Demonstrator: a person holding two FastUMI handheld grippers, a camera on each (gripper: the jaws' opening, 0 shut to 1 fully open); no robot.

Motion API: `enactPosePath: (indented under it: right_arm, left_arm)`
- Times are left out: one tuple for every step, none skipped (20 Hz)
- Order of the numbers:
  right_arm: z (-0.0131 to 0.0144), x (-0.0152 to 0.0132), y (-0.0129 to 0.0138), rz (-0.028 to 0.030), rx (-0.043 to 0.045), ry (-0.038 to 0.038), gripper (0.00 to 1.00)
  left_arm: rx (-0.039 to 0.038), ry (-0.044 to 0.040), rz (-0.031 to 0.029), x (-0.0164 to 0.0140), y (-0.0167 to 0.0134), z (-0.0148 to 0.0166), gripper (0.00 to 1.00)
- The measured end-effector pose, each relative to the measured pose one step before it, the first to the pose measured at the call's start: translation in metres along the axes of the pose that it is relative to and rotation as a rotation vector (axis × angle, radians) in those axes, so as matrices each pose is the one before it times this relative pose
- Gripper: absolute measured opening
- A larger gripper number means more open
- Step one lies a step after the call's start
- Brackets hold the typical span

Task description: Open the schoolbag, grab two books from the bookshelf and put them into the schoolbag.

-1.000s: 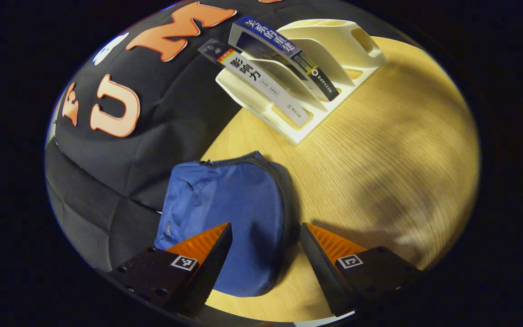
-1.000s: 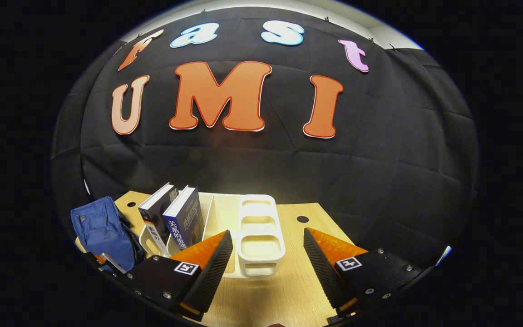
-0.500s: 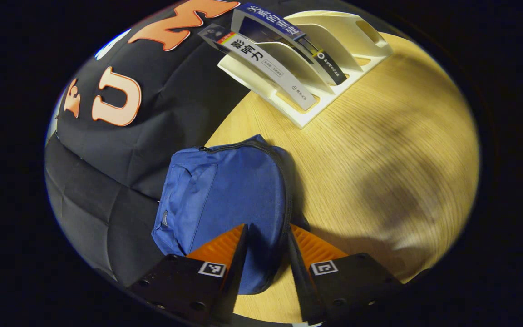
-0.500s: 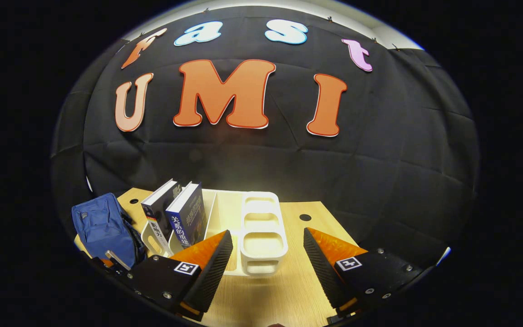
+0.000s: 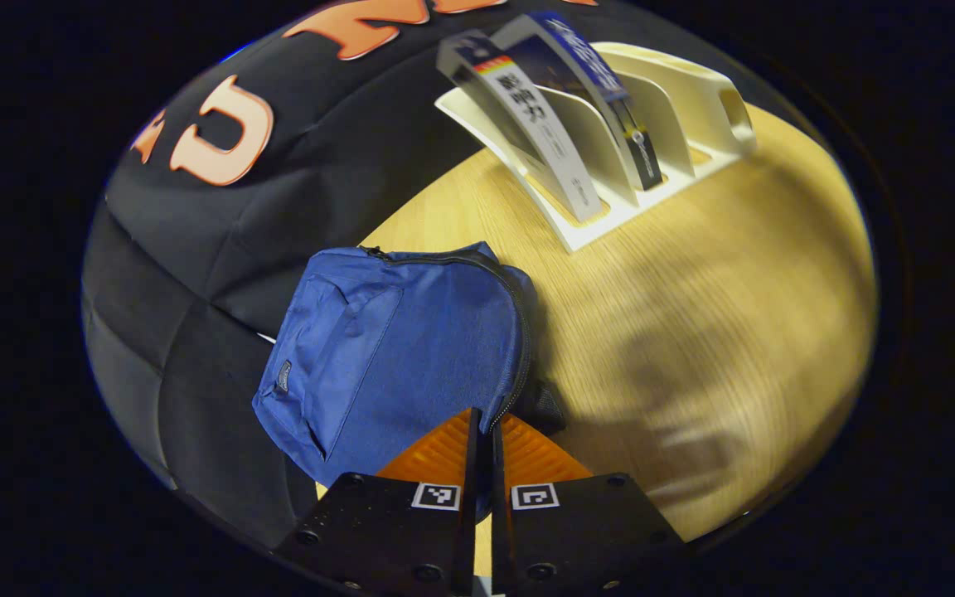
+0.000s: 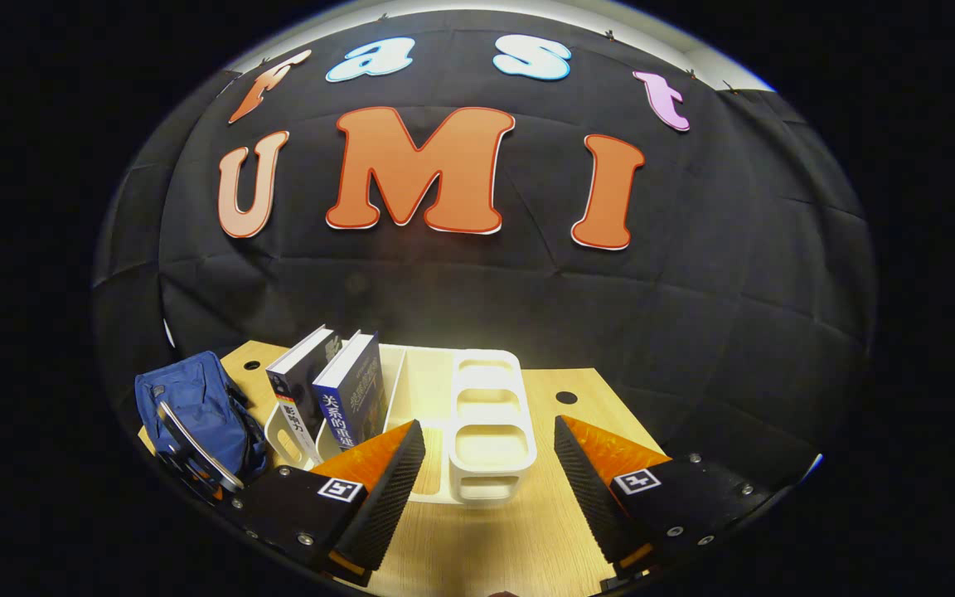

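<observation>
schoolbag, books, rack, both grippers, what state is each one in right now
schoolbag: lying flat on the table, zip closed
two books: standing tilted in the rack's slots, side by side
rack: upright on the table, other slots empty
left gripper: fingers closed together at the bag's zip edge; whether they pinch the pull is hidden
right gripper: open, holding nothing, in front of the rack

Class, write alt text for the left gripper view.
The left tool is closed at the zipper edge of a blue schoolbag on a wooden table. Behind, a white bookshelf holds two books.
</observation>
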State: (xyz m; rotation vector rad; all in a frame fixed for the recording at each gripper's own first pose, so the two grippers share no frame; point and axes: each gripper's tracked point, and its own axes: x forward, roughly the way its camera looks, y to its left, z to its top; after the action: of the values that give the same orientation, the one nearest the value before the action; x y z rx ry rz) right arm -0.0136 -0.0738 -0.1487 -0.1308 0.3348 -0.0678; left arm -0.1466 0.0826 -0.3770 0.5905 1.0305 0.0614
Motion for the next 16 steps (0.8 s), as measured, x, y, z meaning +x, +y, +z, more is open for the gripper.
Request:
enactPosePath:
  right_arm:
    - [0.00191, 0.00136, 0.0051, 0.00777, -0.00396, -0.00302, 0.94]
    - [0.00142, 0.00101, 0.00385, 0.00764, -0.00333, -0.00184, 0.94]
    - [0.00142, 0.00143, 0.0042, 0.00712, -0.00237, -0.00232, 0.94]
    - [0.00124, 0.00137, 0.00367, 0.00789, -0.00239, -0.00388, 0.94]
    - [0.00106, 0.00057, 0.00519, 0.00809, -0.00105, -0.00074, 0.94]
    - [0.00016, 0.00105, 0.00532, 0.0082, -0.00222, 0.00133, 0.94]
    - [0.0004, 0.00132, 0.00379, 0.00641, -0.0037, 0.00173, 0.94]
    - [-0.00073, -0.00053, 0.00252, 0.00357, -0.00547, 0.00119, 0.94]
    - [0.00005, -0.00012, 0.00112, 0.00221, -0.00501, -0.00018, 0.94]
    - [-0.00008, -0.00002, -0.00075, -0.00147, -0.00431, 0.00074, 0.94]
    - [-0.00114, 0.00066, -0.00064, -0.0016, -0.00255, 0.00273, 0.94]
    - [-0.00118, -0.00107, -0.00231, -0.00575, -0.00217, 0.00136, 0.94]
    - [0.00048, 0.00003, -0.0016, -0.0045, -0.00252, 0.0001, 0.94]
    - [-0.0014, 0.00027, -0.00101, -0.00242, -0.00134, 0.00453, 0.94]
    - [-0.00091, -0.00016, -0.00367, -0.00771, -0.00105, 0.00201, 0.94]
    - [-0.00147, 0.00022, -0.00058, -0.00256, 0.00099, 0.00593, 0.94]
  left_arm:
    - [-0.02077, -0.01566, -0.0086, -0.00553, 0.00652, 0.00747, 0.08]
    - [-0.00793, -0.00852, -0.00481, -0.00373, 0.00534, 0.00492, 0.08]
    - [-0.00449, -0.00751, -0.00188, -0.00335, 0.00131, 0.00235, 0.08]
    - [0.00102, -0.00374, -0.00575, -0.00095, -0.00014, 0.00031, 0.08]
    - [0.00103, 0.00265, -0.00849, 0.00068, -0.00276, -0.00104, 0.08]
    - [0.00074, 0.01281, -0.01014, 0.00154, -0.00049, -0.00427, 0.08]
    - [-0.00111, 0.01467, -0.00903, 0.00296, -0.00124, -0.00305, 0.08]
    - [0.00495, 0.01182, -0.00828, 0.00316, -0.00045, -0.00351, 0.08]
    - [0.00543, 0.00323, -0.00477, 0.00382, -0.00098, -0.00052, 0.08]
    - [0.00653, 0.00573, -0.00399, 0.00619, -0.00192, -0.00267, 0.08]
    - [0.00503, 0.0058, -0.00438, 0.00426, -0.00246, -0.00246, 0.11]
    - [0.00156, 0.0066, -0.00674, 0.00244, -0.00237, -0.00249, 0.12]
    - [0.01772, 0.02725, -0.00462, 0.00104, -0.00072, -0.00382, 0.12]
    - [0.02811, -0.00294, 0.00172, 0.00624, -0.00121, 0.00207, 0.12]
    - [0.01272, -0.00851, 0.01004, 0.00444, -0.0028, 0.00095, 0.12]
    - [0.01067, 0.00595, 0.00188, -0.00222, -0.00556, -0.00425, 0.12]
